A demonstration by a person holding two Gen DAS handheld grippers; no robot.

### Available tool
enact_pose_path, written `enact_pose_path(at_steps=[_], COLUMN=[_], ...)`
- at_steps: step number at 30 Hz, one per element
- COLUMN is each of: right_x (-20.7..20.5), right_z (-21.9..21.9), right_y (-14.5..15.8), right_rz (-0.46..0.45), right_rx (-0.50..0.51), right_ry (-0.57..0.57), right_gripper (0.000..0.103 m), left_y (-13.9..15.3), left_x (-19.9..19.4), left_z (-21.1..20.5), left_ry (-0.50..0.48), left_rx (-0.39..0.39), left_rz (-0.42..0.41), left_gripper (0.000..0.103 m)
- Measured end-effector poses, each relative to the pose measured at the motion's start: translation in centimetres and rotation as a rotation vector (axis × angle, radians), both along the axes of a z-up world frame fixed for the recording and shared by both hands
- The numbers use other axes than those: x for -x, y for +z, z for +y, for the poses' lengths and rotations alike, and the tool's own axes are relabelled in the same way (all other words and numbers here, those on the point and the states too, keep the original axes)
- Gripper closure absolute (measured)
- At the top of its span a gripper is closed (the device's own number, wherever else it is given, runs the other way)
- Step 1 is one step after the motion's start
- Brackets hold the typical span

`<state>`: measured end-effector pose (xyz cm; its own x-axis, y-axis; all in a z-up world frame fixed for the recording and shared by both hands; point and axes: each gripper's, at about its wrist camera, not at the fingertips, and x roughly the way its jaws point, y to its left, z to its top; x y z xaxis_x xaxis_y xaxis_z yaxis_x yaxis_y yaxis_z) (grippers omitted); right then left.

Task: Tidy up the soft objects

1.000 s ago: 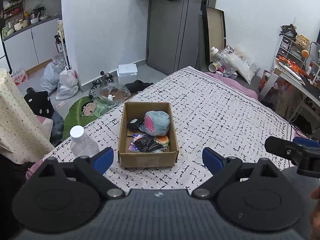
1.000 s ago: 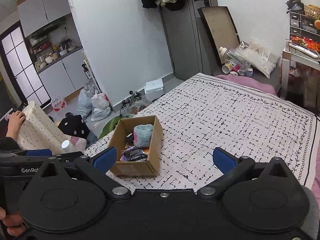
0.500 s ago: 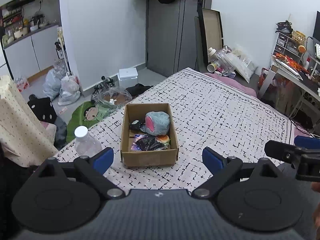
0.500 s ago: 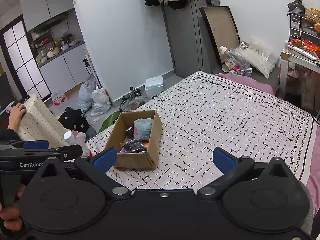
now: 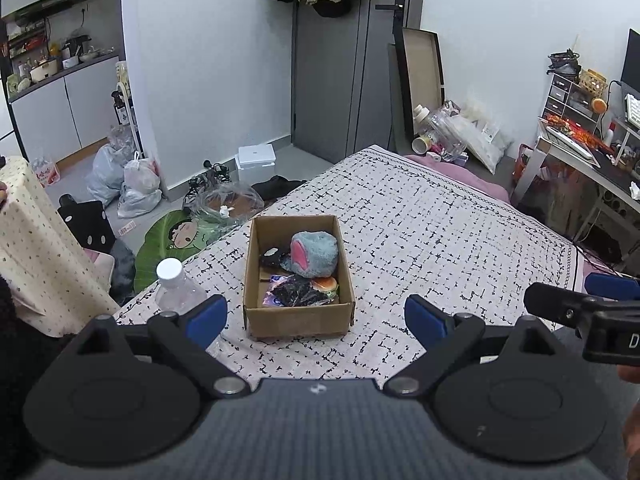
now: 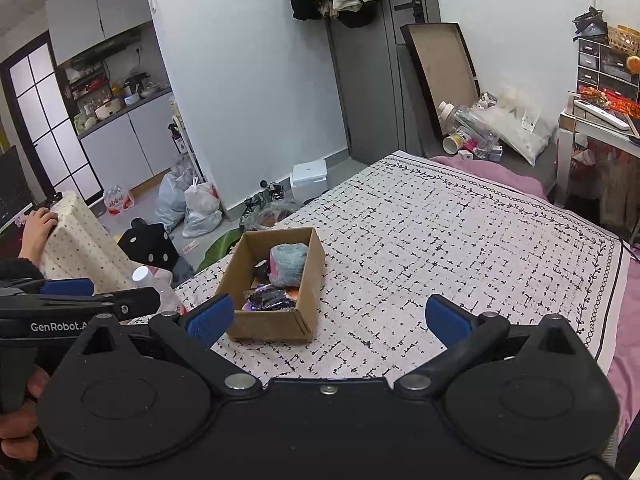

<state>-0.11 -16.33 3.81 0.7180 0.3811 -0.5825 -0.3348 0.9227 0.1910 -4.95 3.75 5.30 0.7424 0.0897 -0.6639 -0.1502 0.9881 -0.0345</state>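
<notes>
From my remote seat I look across a bed (image 5: 440, 216) spread with a white cover of broken black grid lines, in a cluttered room with a grey door (image 5: 340, 60) hung with dark clothes, two knotted plastic bags (image 5: 128, 184) on the floor and a desk (image 5: 580, 152) at the right. One open cardboard box (image 5: 298, 268) sits on the cover near its left edge, and the soft things lie inside it: one grey-blue plush with a pink patch (image 5: 314, 252) at the far end, a dark crumpled bundle (image 5: 298, 292) at the near end, and an orange bun-like piece (image 5: 326, 283) half buried beside it. What the smaller dark item behind the plush is, I cannot make out. One clear bottle with a white cap (image 5: 172, 284) stands just left of the box, partly hidden by a blue finger. My left gripper (image 5: 316, 316) hangs above the near edge with its jaws spread wide and empty; the right gripper (image 6: 328, 318) is likewise wide and empty. A hand (image 6: 38, 220) at the far left rests on a dotted cloth (image 6: 80, 244), the rest of the person cut off.
</notes>
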Motion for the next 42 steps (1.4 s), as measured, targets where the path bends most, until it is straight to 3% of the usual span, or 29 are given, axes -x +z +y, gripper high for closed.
enact_pose_path(at_steps=[42], right_x=[0.61], right_z=[-0.03], right_y=[-0.35], right_rz=[0.005], right_rx=[0.002], right_ry=[0.005], right_gripper=[0.0], left_y=[-0.52], left_x=[0.66], left_z=[0.1], left_ry=[0.014], left_rx=[-0.001], left_rz=[0.014], left_gripper=[0.008])
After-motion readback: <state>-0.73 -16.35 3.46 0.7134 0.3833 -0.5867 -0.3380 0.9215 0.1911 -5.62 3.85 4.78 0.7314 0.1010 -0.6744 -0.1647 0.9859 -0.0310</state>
